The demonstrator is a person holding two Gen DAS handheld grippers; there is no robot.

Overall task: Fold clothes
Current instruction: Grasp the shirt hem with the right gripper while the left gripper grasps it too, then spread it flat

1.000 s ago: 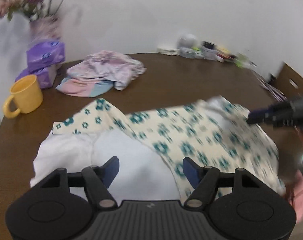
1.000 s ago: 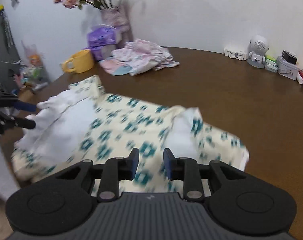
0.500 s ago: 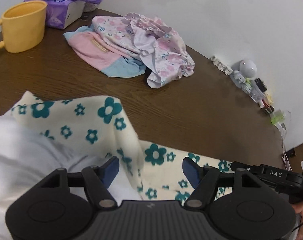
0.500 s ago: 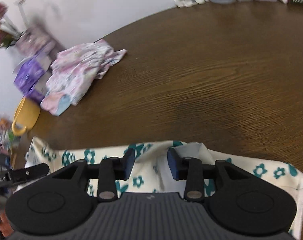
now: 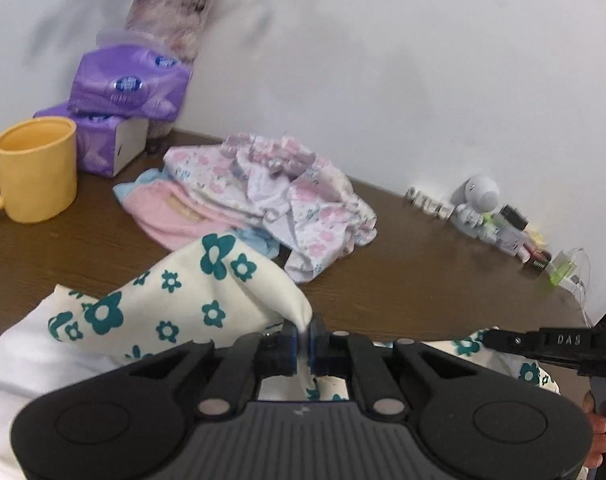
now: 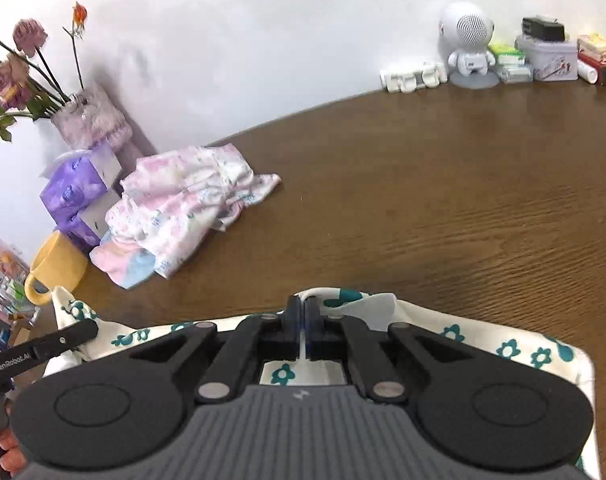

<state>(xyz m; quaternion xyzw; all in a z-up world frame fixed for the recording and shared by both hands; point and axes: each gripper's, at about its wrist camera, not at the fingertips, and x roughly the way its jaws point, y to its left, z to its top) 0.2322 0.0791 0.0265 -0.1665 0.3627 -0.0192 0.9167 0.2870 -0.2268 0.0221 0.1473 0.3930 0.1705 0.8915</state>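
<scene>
We note the table (image 6: pixel 443 184) as dark brown wood with a visible grain and slight sheen. The flowered garment (image 5: pixel 171 312) is soft matt cloth; the pink heap of clothes (image 5: pixel 263 196) likewise. The mug (image 5: pixel 35 168) looks smooth. Tissue packs (image 5: pixel 127 88) are in glossy plastic wrap. Each hand-held gripper (image 5: pixel 303 344) (image 6: pixel 302 330) is matt black plastic.

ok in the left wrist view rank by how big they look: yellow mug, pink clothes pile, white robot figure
1. pink clothes pile
2. yellow mug, though it sits nearer the camera than the pile
3. white robot figure, farthest back, so its true size is unsure
</scene>
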